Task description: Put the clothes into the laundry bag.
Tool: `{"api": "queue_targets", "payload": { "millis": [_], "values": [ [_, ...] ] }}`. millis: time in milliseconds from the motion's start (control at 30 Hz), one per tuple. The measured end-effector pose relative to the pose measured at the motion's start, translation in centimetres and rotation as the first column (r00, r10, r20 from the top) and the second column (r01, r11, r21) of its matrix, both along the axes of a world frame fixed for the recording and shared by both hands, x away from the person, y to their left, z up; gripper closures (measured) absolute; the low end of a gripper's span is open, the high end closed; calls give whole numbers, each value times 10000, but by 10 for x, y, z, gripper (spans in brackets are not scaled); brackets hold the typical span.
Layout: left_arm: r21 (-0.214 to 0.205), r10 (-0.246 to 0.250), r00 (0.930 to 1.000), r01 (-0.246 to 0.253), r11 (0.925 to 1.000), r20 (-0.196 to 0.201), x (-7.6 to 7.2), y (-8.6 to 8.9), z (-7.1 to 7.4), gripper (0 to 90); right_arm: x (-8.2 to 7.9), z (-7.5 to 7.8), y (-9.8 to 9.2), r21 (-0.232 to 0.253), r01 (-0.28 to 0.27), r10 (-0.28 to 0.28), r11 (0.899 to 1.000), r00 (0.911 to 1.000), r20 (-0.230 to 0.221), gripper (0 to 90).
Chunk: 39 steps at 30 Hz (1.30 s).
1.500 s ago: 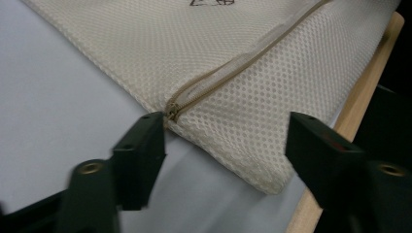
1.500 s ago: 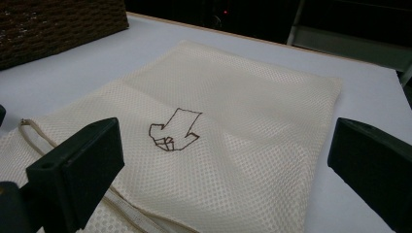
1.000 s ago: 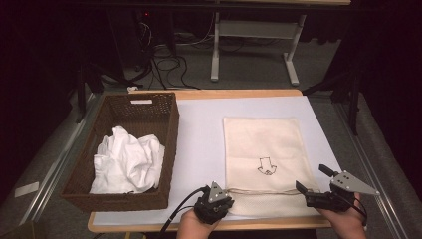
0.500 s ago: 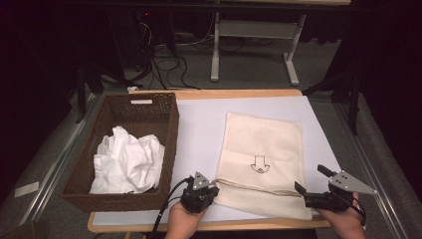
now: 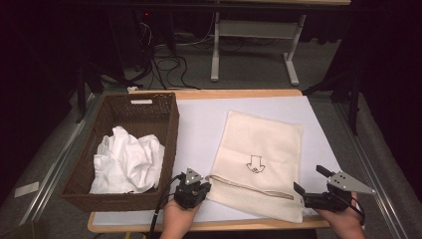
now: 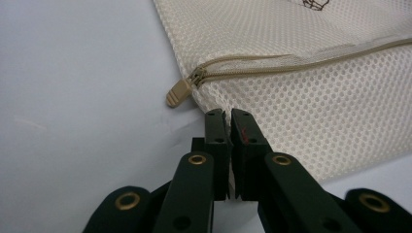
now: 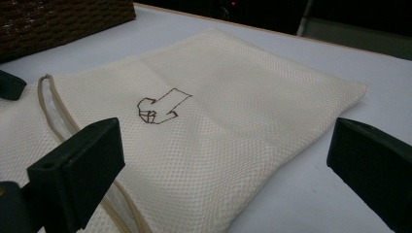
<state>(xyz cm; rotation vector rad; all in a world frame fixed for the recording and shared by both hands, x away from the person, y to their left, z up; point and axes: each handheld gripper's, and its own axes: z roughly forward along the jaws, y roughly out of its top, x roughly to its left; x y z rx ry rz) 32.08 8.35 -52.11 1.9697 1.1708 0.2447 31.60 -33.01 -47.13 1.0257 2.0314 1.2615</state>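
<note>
Mesh laundry bag [image 5: 263,162] lies flat on the white table cover [image 5: 199,119], zipper edge toward the person. Left gripper [image 6: 228,121] has its jaws pressed together on the bag's corner, zipper pull [image 6: 180,91] at 11 o'clock; right gripper [image 5: 309,186] has its jaws wide apart, empty, at the bag's 4 o'clock corner. Wicker basket [image 5: 164,107] of white cloth [image 5: 127,162] sits at 9 o'clock.

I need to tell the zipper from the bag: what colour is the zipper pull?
Tan, slightly darker than the cream mesh bag; the zipper pull shows best in the left gripper view.
</note>
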Motion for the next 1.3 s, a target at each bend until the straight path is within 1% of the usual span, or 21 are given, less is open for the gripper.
{"api": "queue_targets", "payload": {
  "millis": [167, 267, 333, 400, 433, 500, 567, 600, 633, 700, 767, 800, 867, 900, 967, 1000, 1033, 1067, 1200, 1233, 1300],
  "values": [
    [-139, -6, 10000, 6, 9999, 25, -2, 0, 0, 828, 0, -1, 0, -10, 21, -21, 10000, 10000, -58, 7],
    [-387, -80, 9999, 85, 9992, 121, -4, -1, 2, 708, 1, -1, 0, -21, 5, -5, 10000, 10000, -82, 8],
    [-559, -235, 9987, 261, 9981, 462, -8, -1, 5, 615, 2, -2, 0, -32, 24, -25, 10000, 9999, -111, 9],
    [-732, -415, 9948, 484, 9961, 930, -12, -4, 8, 525, 4, -3, -1, -29, 45, -46, 10000, 9998, -182, 16],
    [-887, -577, 9909, 688, 9937, 1219, -15, -6, 10, 498, 5, -4, -2, -58, 65, -66, 10000, 9997, -219, 37],
    [-1059, -667, 9836, 853, 9907, 1678, -18, -9, 13, 424, 10, -6, -3, -133, 6, -11, 9999, 9994, -348, 171],
    [-1229, -825, 9788, 1067, 9867, 1874, -20, -10, 15, 369, 16, -8, -2, -167, 128, -136, 9998, 9987, -486, 205],
    [-1230, -867, 9771, 1119, 9861, 1944, -21, -11, 15, 326, 25, -9, 1, -369, 292, -318, 9989, 9969, -721, 258],
    [-1087, -855, 9749, 1096, 9880, 2058, -21, -12, 16, 297, 31, -10, 1, -475, 353, -388, 9982, 9965, -747, 281],
    [-824, -835, 9719, 1039, 9912, 2202, -22, -12, 17, 280, 47, -13, 3, -601, 557, -623, 9966, 9915, -1139, 311],
    [-948, -782, 9718, 1014, 9903, 2226, -23, -10, 18, 263, 64, -17, 3, -972, 811, -944, 9920, 9855, -1413, 334],
    [-948, -790, 9711, 1025, 9902, 2254, -23, -9, 19, 262, 77, -20, 0, -1263, 1154, -1333, 9853, 9805, -1443, 352],
    [-828, -903, 9684, 1123, 9902, 2325, -24, -7, 20, 270, 96, -23, -6, -1242, 1633, -1838, 9787, 9669, -1767, 395],
    [-821, -1027, 9670, 1248, 9888, 2331, -25, -7, 21, 275, 103, -24, -8, -1208, 1632, -1844, 9792, 9638, -1928, 459],
    [-710, -1198, 9647, 1399, 9876, 2343, -27, -7, 21, 283, 119, -27, -10, -1108, 1682, -1899, 9795, 9547, -2292, 474],
    [-634, -1218, 9635, 1406, 9880, 2385, -28, -7, 22, 283, 128, -29, -9, -1020, 1821, -2027, 9780, 9453, -2554, 476],
    [-642, -1225, 9610, 1425, 9877, 2479, -29, -6, 23, 283, 133, -30, -9, -1033, 1918, -2132, 9760, 9385, -2715, 487],
    [-679, -1225, 9604, 1436, 9873, 2502, -29, -6, 24, 282, 140, -32, -8, -1021, 2111, -2314, 9721, 9342, -2716, 495],
    [-765, -1178, 9590, 1418, 9869, 2576, -31, -5, 25, 280, 154, -37, -7, -1279, 2321, -2606, 9642, 9181, -2985, 531],
    [-765, -1171, 9592, 1410, 9871, 2573, -31, -5, 25, 279, 156, -38, -6, -1317, 2362, -2657, 9627, 9172, -2970, 574],
    [-765, -1164, 9599, 1400, 9872, 2552, -31, -4, 25, 279, 158, -37, -6, -1287, 2272, -2567, 9653, 9159, -3087, 708]
  ]
}}
